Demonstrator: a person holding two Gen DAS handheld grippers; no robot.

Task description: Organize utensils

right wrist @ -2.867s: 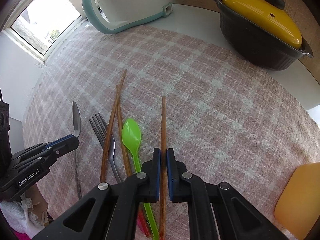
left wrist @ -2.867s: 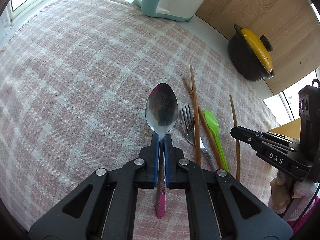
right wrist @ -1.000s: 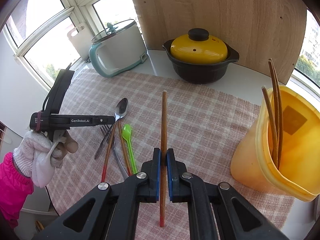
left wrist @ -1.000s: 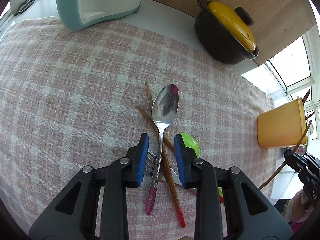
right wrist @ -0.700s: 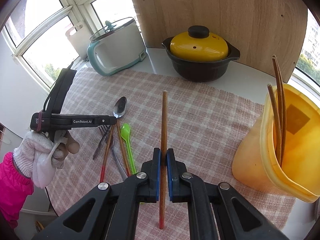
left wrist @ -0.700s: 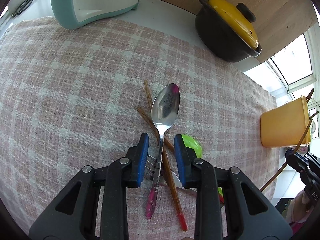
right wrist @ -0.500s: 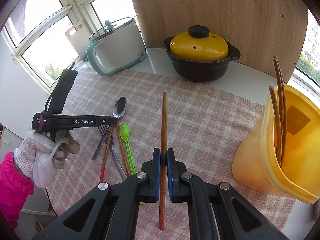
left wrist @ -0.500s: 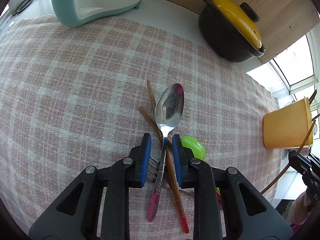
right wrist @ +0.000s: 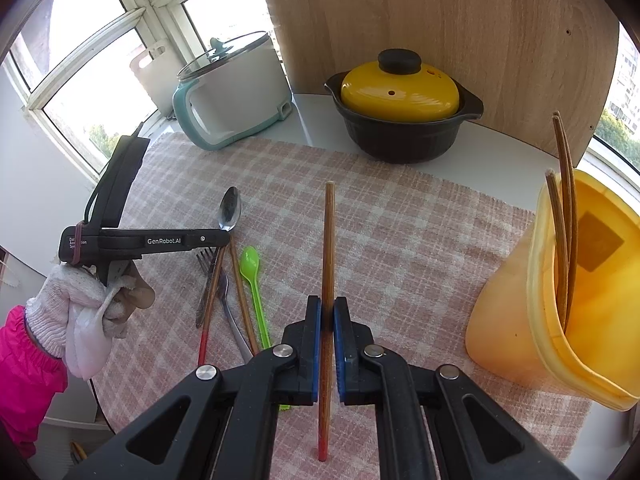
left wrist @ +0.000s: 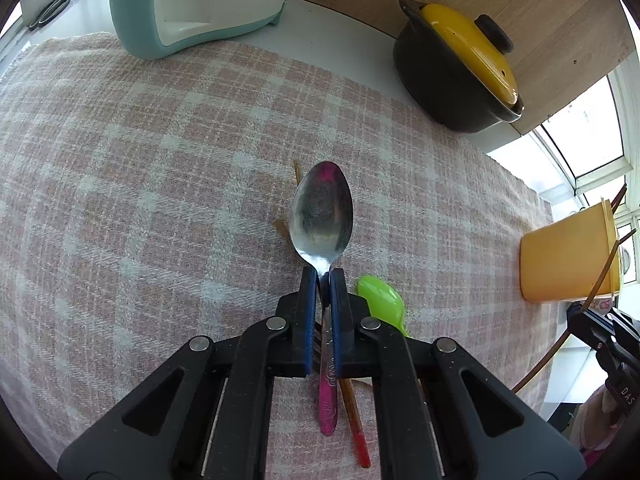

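Right wrist view: my worktop [right wrist: 500,144] carries a pink checked cloth [right wrist: 400,232], with a rice cooker [right wrist: 236,96] and a yellow-lidded pot [right wrist: 400,108] at the back. A yellow container [right wrist: 560,300] on the right holds chopsticks [right wrist: 562,216]. My right gripper [right wrist: 327,344] is clamped on one wooden chopstick [right wrist: 329,248]. My left gripper [left wrist: 323,300] has closed on the neck of a metal spoon [left wrist: 322,216], above a fork [right wrist: 208,258], two more chopsticks [right wrist: 240,292] and a green spoon [right wrist: 252,276] lying together on the cloth.

both grippers [left wrist: 321,280] [right wrist: 327,312] pointing steeply down, jaws clamped
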